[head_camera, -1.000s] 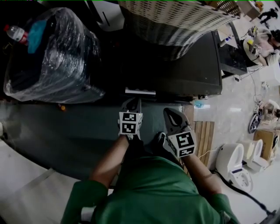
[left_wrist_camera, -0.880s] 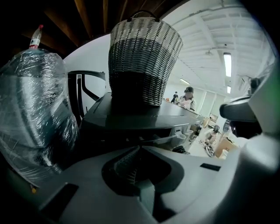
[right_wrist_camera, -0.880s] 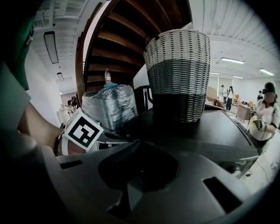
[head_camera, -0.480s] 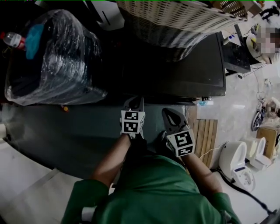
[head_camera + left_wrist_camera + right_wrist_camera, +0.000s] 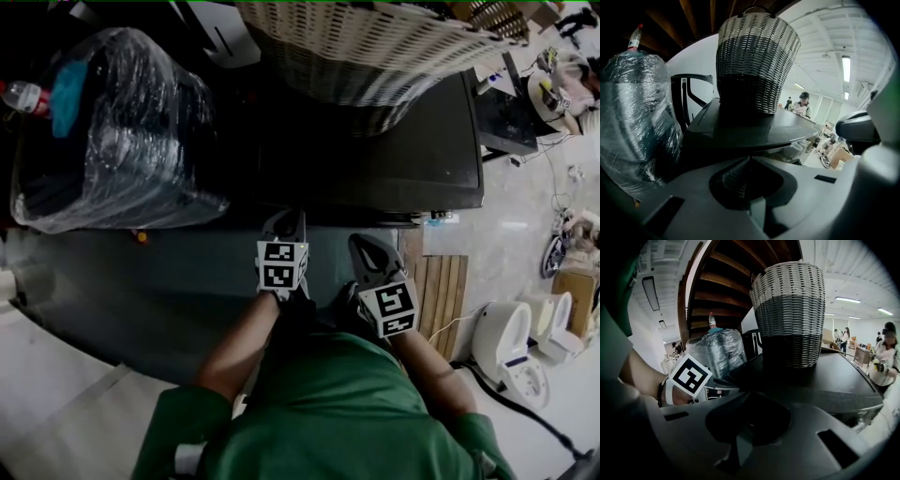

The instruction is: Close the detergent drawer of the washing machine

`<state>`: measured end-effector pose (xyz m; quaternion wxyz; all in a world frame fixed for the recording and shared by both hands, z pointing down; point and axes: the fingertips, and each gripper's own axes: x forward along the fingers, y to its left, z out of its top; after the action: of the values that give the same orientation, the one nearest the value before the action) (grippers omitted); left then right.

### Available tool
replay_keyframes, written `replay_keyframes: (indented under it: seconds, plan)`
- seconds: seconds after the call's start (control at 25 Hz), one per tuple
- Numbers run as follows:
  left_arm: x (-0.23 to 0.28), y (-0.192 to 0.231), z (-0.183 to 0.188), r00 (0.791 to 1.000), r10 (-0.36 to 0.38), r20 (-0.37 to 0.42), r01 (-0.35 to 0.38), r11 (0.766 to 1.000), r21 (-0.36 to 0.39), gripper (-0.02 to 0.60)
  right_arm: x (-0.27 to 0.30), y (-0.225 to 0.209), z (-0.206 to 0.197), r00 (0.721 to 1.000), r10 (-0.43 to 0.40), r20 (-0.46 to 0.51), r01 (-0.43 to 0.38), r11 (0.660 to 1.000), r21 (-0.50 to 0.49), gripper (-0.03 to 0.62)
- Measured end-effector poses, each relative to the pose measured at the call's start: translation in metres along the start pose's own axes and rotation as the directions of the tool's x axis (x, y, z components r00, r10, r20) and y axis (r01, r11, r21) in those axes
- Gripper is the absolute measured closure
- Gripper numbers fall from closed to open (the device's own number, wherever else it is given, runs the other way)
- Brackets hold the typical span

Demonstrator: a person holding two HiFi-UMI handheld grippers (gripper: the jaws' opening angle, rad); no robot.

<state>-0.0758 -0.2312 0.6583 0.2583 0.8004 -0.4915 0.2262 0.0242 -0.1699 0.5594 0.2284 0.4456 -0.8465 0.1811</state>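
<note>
The washing machine is a dark box seen from above, with a woven basket standing on its top. No drawer juts from its front edge; the front face is hidden from this angle. My left gripper is shut and empty, its tip just short of that front edge. My right gripper is shut and empty too, a little further back and to the right. In the left gripper view the jaws meet below the machine's top. In the right gripper view the gripper points at the machine's top, with the left gripper's marker cube beside it.
A large bundle wrapped in clear plastic stands left of the machine, with a bottle beside it. A wooden slatted mat and a white appliance lie to the right. People stand in the background.
A pale strip that stuck out under the machine's front edge a second ago no longer shows. The left gripper has stayed at the edge; the right has barely moved.
</note>
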Motion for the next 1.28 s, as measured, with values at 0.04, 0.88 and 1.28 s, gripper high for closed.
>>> replay_keyframes:
  seconds: [0.04, 0.88, 1.28]
  plan:
    - [-0.001, 0.0, 0.001, 1.0, -0.001, 0.0, 0.001, 1.0, 0.001, 0.554, 0.001, -0.001, -0.001, 1.0, 0.0, -0.001, 0.0, 1.0, 0.002, 0.572]
    - [0.009, 0.007, 0.0, 1.0, 0.006, -0.009, -0.006, 1.0, -0.001, 0.561, 0.012, -0.024, 0.004, 1.0, 0.001, -0.019, -0.001, 1.0, 0.0, 0.572]
    - [0.01, 0.006, 0.003, 0.999, -0.037, -0.02, 0.037, 0.999, 0.009, 0.561, 0.006, -0.019, 0.005, 1.0, 0.009, -0.026, -0.009, 1.0, -0.015, 0.572]
